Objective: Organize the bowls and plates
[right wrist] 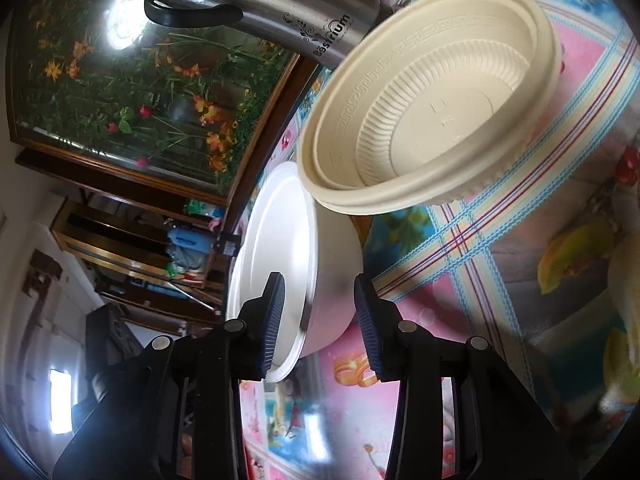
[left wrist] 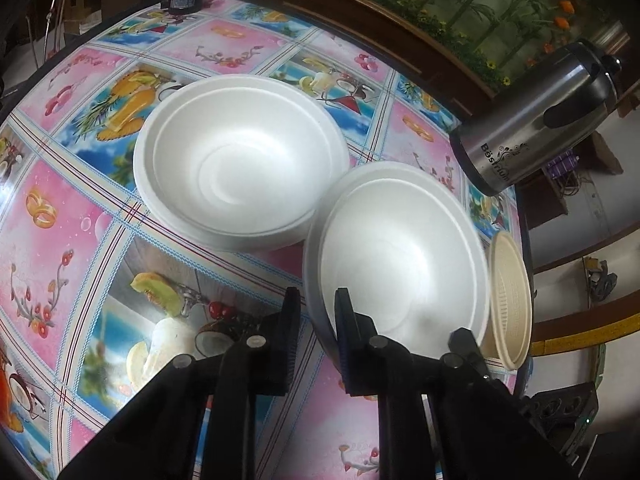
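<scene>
In the left wrist view a white foam bowl (left wrist: 240,164) sits on the patterned table. A second white foam bowl (left wrist: 396,260) is tilted, and my left gripper (left wrist: 316,312) is shut on its near rim, one finger inside and one outside. A cream plastic bowl (left wrist: 510,300) stands to its right. In the right wrist view my right gripper (right wrist: 320,304) is open, its fingers straddling the rim of the same white bowl (right wrist: 280,256) without pressing it. The cream bowl stack (right wrist: 432,100) lies beyond it.
A steel thermos jug (left wrist: 540,120) stands at the table's far right edge; it also shows in the right wrist view (right wrist: 260,4). The colourful tablecloth (left wrist: 80,220) covers the table. A small black device (left wrist: 182,0) sits at the far edge.
</scene>
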`<state>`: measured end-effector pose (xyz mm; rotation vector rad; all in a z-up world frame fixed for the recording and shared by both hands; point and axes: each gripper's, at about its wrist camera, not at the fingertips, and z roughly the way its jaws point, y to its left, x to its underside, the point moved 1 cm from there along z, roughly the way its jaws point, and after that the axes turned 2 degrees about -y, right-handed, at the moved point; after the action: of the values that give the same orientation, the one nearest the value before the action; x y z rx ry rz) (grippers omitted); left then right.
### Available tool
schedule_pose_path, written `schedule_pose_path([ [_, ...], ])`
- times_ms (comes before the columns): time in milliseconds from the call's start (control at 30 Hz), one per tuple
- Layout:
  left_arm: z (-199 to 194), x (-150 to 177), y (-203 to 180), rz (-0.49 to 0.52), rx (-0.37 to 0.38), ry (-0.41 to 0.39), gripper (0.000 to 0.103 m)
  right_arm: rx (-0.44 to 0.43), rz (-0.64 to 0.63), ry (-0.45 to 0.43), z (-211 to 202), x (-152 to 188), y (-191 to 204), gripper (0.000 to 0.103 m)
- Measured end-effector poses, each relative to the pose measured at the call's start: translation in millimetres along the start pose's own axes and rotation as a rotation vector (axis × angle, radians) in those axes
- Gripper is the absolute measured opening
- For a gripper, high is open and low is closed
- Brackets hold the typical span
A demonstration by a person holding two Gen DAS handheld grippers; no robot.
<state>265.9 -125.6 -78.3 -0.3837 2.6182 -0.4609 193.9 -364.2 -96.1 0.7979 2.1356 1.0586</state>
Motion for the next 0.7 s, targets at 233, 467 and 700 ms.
schedule_pose_path([
  [233, -5, 7, 0, 0.023, 0.006, -0.006, 0.012, 0.031, -0.016, 0.005, -2, 0, 2, 0.017],
  [467, -9, 17, 8, 0.015, 0.015, 0.01, 0.012, 0.045, 0.01, 0.036, -7, 0, 2, 0.014],
  [700, -27, 28, 13, 0.037, 0.03, -0.009, 0.012, 0.045, -0.016, 0.049, -21, 8, 17, 0.014],
])
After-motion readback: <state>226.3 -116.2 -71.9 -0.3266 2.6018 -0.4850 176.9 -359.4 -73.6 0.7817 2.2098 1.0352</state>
